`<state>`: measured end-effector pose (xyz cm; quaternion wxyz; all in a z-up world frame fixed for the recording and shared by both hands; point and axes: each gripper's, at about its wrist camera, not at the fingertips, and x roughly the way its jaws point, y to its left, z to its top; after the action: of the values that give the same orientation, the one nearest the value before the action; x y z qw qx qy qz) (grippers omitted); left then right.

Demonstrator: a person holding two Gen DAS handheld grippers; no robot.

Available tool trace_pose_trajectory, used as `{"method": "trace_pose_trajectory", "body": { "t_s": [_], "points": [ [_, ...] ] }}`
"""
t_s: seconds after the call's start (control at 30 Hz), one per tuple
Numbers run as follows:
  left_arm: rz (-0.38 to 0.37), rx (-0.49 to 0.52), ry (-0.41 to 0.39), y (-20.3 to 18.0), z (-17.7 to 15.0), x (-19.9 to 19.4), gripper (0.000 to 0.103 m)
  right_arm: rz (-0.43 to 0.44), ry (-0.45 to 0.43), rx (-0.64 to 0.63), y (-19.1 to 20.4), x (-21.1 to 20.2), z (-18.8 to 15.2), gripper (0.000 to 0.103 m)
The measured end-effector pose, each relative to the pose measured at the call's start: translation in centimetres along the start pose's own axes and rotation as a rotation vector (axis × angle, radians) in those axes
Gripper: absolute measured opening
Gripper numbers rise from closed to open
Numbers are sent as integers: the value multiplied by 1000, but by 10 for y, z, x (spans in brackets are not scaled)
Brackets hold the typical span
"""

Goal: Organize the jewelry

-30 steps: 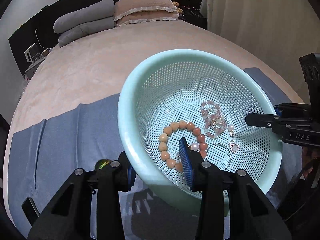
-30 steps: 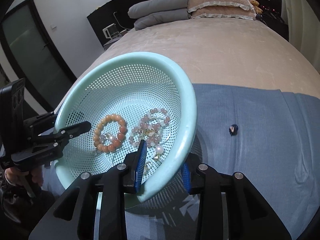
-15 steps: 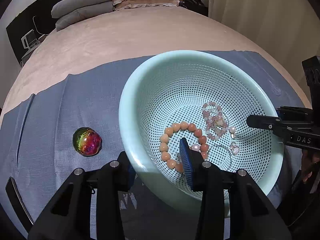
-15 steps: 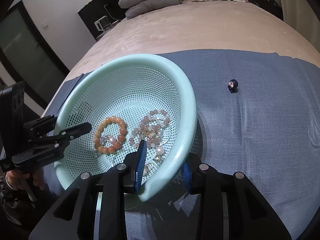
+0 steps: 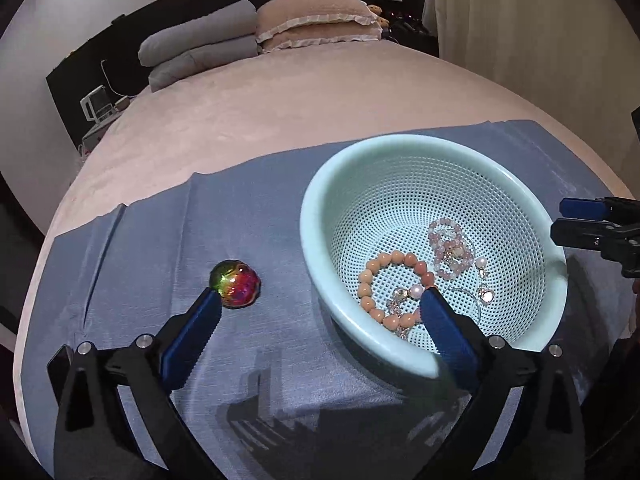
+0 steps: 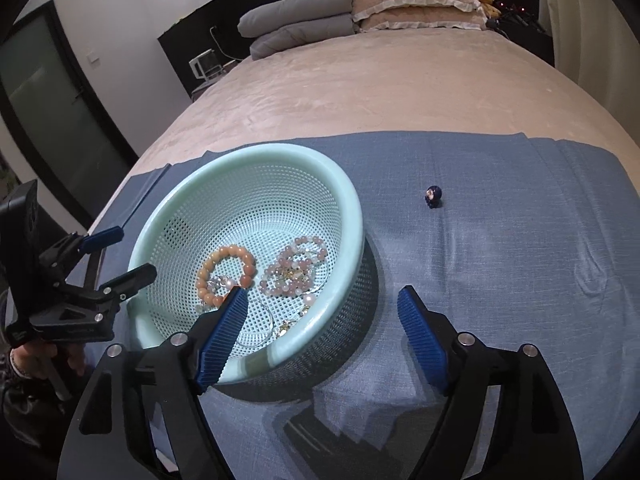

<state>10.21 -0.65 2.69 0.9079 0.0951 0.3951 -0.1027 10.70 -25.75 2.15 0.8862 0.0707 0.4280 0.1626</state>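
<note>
Spread over the bed [image 6: 360, 92], a blue cloth [image 6: 500, 280] carries the mint basket [image 6: 348, 200] with beaded bracelets [image 6: 226, 274]. Its rim has just been released by the left gripper [image 5: 320, 304] and right gripper [image 6: 322, 302], both spread wide.

Left gripper [image 5: 320, 304]: jaws wide apart, just been opening, pads pressing on nothing, pointing steeply down. Right gripper [image 6: 322, 300]: jaws likewise spread, just been opening, nothing gripped, same downward pitch. A hand [image 6: 30, 364] grasps the left gripper's handle.
</note>
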Motion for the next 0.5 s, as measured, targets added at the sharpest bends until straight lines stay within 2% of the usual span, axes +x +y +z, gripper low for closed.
{"method": "trace_pose_trajectory", "body": {
  "t_s": [0.13,0.3,0.5],
  "points": [
    [3,-13,-17,0,-7,-21,97,-14,-85,-43,9,-33,-5,87],
    [58,-3,-120,-13,-22,-61,97,-55,-205,-76,24,-74,-25,93],
    [64,-31,-271,-33,-53,-105,97,-159,-388,-130,43,-108,-66,95]
  ]
}}
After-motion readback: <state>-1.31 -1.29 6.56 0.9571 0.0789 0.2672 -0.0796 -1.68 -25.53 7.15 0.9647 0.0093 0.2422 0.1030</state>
